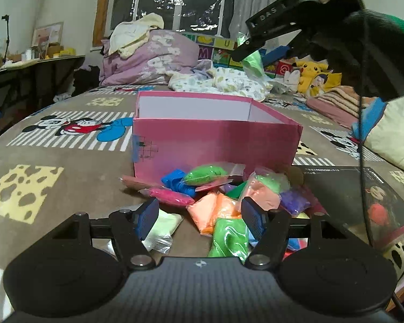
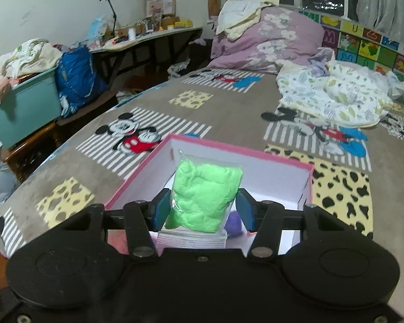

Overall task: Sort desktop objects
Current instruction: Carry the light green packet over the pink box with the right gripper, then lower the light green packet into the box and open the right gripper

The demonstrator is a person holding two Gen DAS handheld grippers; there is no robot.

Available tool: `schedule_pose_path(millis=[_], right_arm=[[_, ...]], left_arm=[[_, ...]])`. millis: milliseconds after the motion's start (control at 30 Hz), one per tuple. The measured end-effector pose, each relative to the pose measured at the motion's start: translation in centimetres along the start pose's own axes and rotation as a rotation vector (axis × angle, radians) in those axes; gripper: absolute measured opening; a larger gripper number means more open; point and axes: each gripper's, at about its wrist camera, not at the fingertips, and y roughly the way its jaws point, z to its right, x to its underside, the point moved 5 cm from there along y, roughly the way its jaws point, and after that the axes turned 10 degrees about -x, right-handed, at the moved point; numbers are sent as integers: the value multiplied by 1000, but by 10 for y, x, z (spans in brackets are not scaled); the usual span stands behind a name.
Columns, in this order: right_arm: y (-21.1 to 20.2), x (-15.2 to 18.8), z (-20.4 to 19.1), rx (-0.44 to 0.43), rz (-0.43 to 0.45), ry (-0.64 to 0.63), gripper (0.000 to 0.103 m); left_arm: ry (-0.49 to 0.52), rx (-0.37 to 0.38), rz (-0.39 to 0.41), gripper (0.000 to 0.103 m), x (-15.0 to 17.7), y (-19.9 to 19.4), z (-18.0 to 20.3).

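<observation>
Work surface is a bed [image 2: 229, 113] with a grey-brown cartoon-mouse sheet, soft and slightly rumpled, patched with yellow cheese squares and striped panels. Room is a cluttered bedroom: dark window [image 1: 175, 2] at the far side with a pale curtain, and an alphabet play mat [image 2: 369, 45] propped along the wall.

Around the work area: a heaped purple floral duvet [image 2: 266, 40] with cream cloths on top, a leaf-print quilt [image 2: 336, 94], a folding table [image 2: 148, 37] loaded with small items, a teal storage bin [image 2: 21, 107] beside a blue bag [image 2: 78, 78]. A yellow plush toy [image 1: 309, 72] lies at the far right in the left wrist view.

Pink cardboard box [image 1: 215, 145], rectangular, open-topped, white inside, stands on the sheet. A purple lump [image 2: 234, 222] rests on its floor. A dark flat box lid [image 1: 363, 193] lies just right of it.

Pile of clay bags [image 1: 223, 202], soft clear zip pouches in green, orange, blue, pink, purple, touches the box's near wall.

Left gripper [image 1: 200, 216] hovers low over the pile, fingers spread apart, pinching nothing.

Right gripper [image 2: 203, 210] pinches a light green clay bag [image 2: 204, 193], lumpy and crinkled, held above the box's open top. A black cable [image 1: 362, 107] hangs across the right of the left wrist view.
</observation>
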Motion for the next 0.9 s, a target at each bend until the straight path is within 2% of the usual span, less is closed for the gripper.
schedule_pose_path(millis=[133,433,900], right_arm=[[13,0,2,24,-15,-16,53],[50,7,26,97,-106,-35,53],[83,6,52,126,-194,-56,53]], left_arm=[[-28,12,5,67,-1,2,-5],[-52,58,24,67,-7,7,4],[-84,103,25,67,-9,17,15]])
